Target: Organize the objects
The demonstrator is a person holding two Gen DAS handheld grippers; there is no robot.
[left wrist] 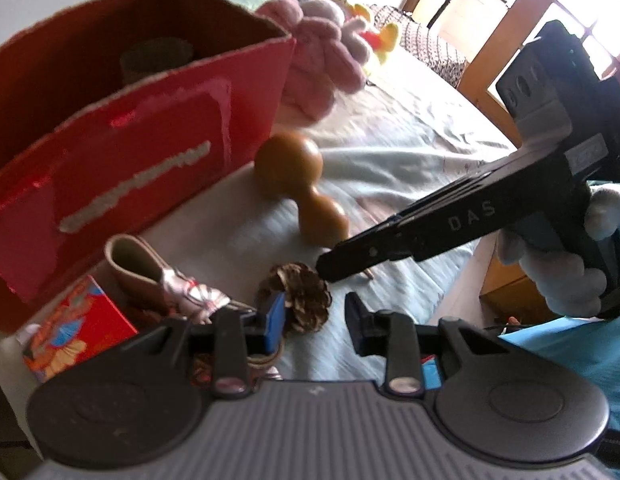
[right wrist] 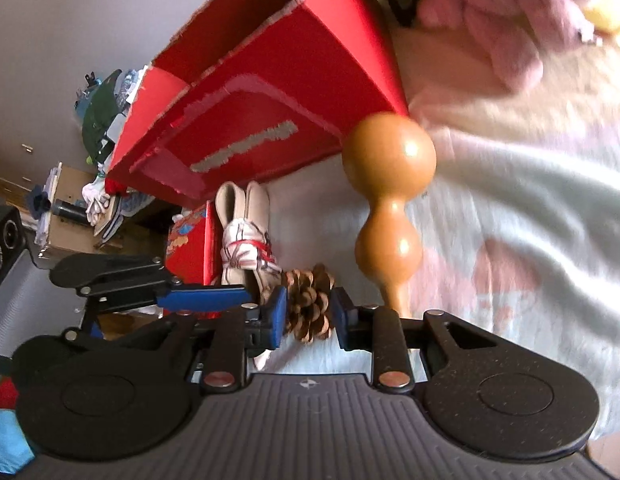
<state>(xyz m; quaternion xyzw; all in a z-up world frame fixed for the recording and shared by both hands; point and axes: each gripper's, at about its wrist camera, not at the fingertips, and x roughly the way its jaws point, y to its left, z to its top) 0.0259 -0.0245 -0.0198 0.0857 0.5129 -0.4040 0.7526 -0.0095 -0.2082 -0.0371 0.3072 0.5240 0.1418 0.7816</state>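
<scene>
A brown pine cone (left wrist: 301, 298) (right wrist: 310, 306) lies on the pale bed sheet. My right gripper (right wrist: 310, 316) is open with its blue pads on either side of the cone; its fingers (left wrist: 342, 266) reach down onto the cone in the left wrist view. My left gripper (left wrist: 314, 318) is open just in front of the cone, beside it. An orange gourd (left wrist: 301, 188) (right wrist: 390, 200) lies behind. A red cardboard box (left wrist: 129, 128) (right wrist: 269, 92) stands open at the left.
A small boot (left wrist: 165, 280) (right wrist: 245, 232) and a red printed carton (left wrist: 77, 328) (right wrist: 189, 240) lie beside the box. Pink plush toys (left wrist: 322, 48) (right wrist: 490, 12) lie at the back. A wooden frame (left wrist: 486, 64) borders the bed on the right.
</scene>
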